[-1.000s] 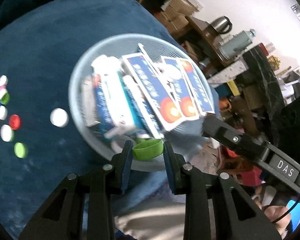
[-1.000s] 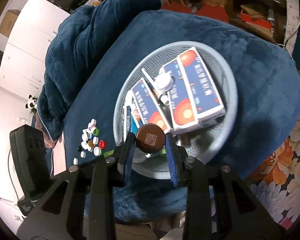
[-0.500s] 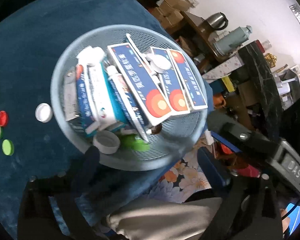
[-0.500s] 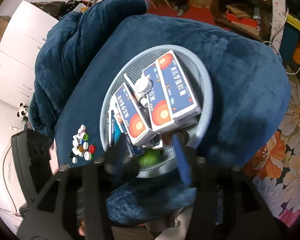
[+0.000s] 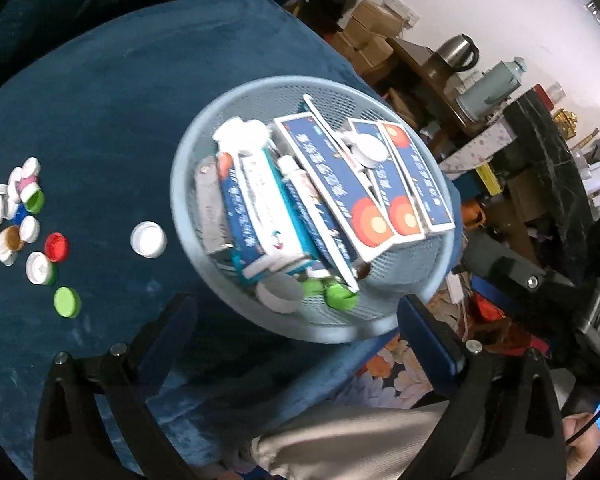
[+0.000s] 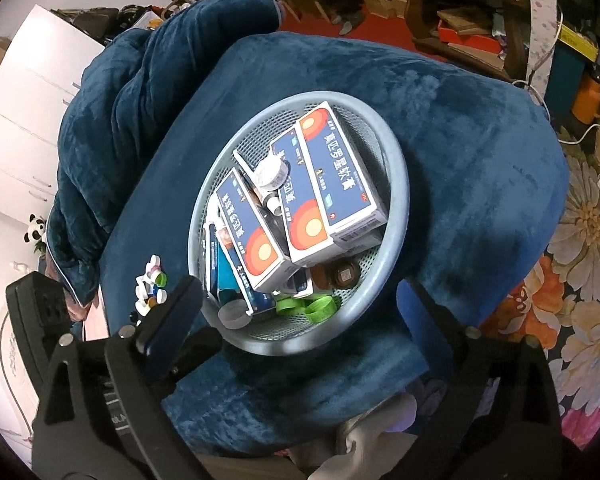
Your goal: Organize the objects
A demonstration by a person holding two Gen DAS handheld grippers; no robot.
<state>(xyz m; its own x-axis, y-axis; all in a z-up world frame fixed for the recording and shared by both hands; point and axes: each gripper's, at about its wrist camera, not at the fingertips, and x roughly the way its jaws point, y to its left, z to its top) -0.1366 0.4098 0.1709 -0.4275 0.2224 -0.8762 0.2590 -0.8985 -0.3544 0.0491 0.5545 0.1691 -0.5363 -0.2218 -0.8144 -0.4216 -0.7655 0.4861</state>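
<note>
Two grippers over a round blue mesh basket [image 5: 188, 184], jaws of both spread wide, nothing between the pads.
Left gripper [image 5: 296, 312]: just opened, released; green bottle cap [image 5: 342, 295] now lying on basket floor at near rim, beside a white cap [image 5: 279, 292].
Right gripper [image 6: 300, 300]: jaws have just been opening, likewise released; brown bottle cap [image 6: 346, 274] with a small square code on top, resting in basket near the rim, just beside the boxes.
Three navy ointment boxes [image 6: 336, 180] with orange-red circles, leaning on edge across basket middle; small white bottle [image 6: 271, 172] wedged between two of them.
More blue-and-white cartons [image 5: 260, 216] and a tube [image 5: 296, 178] packed on the left side of basket, as seen from left wrist.
Several loose caps [image 5: 16, 216] clustered on blue plush cover [image 5: 100, 120], well apart from basket: mostly white, some green, one red [image 5: 57, 246], one brown.
One white cap [image 5: 148, 239] alone, near basket wall, not touching.
One green cap [image 5: 67, 301] alone, toward left finger.
Floral floor mat [image 6: 580, 280] visible beyond cover edge in right wrist view.
</note>
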